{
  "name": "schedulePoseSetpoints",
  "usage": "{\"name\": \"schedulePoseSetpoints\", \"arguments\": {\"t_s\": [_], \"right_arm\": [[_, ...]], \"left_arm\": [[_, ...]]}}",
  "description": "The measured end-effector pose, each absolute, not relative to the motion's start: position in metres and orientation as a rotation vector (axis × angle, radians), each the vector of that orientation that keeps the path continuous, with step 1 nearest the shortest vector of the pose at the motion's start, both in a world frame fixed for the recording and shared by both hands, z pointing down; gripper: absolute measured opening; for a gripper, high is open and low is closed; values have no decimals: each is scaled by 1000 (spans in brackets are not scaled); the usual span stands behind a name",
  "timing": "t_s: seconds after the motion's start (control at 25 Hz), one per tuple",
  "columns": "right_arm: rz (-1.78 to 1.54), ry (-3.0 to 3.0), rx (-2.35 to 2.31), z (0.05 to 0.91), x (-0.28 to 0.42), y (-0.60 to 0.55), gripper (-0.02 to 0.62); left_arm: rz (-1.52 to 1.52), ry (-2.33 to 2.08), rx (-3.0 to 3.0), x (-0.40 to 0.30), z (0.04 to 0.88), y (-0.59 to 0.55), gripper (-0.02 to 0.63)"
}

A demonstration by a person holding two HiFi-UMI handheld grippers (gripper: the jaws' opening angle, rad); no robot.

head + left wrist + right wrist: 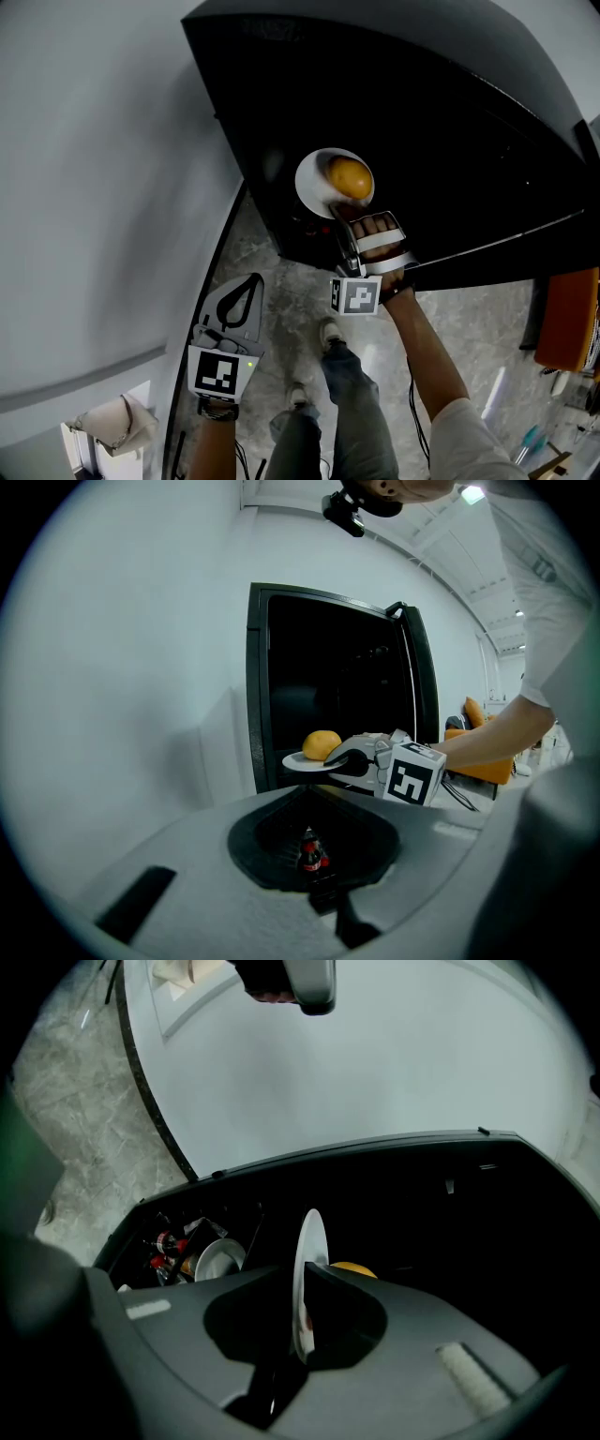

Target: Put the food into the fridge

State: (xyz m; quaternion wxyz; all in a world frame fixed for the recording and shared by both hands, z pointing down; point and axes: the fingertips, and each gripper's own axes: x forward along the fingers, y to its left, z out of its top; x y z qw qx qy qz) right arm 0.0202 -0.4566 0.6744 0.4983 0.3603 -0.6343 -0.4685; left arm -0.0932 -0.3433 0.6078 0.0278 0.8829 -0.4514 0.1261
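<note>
The right claw [345,212] grips a white plate [312,181] with an orange [349,176] at the dark fridge [450,131]. The left claw [253,279] is closed tight.

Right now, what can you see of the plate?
The plate is small, round, white and ceramic-looking, with a plain rim. It is held about level at the mouth of the dark, open fridge, with an orange resting on it. The right gripper pinches its near rim; nothing else touches it.
</note>
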Motion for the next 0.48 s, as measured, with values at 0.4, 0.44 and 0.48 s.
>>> {"name": "schedulePoseSetpoints", "arguments": {"t_s": [0.4, 0.44, 0.48], "right_arm": [[-1035, -1554, 762, 692, 19, -457, 121], [-1017, -1555, 746, 697, 18, -458, 217], [-1020, -1556, 751, 697, 18, -458, 242]], "left_arm": [[420, -1365, 2740, -85, 611, -346, 2], [421, -1365, 2741, -84, 612, -347, 2], [422, -1363, 2743, -84, 612, -347, 2]]}}
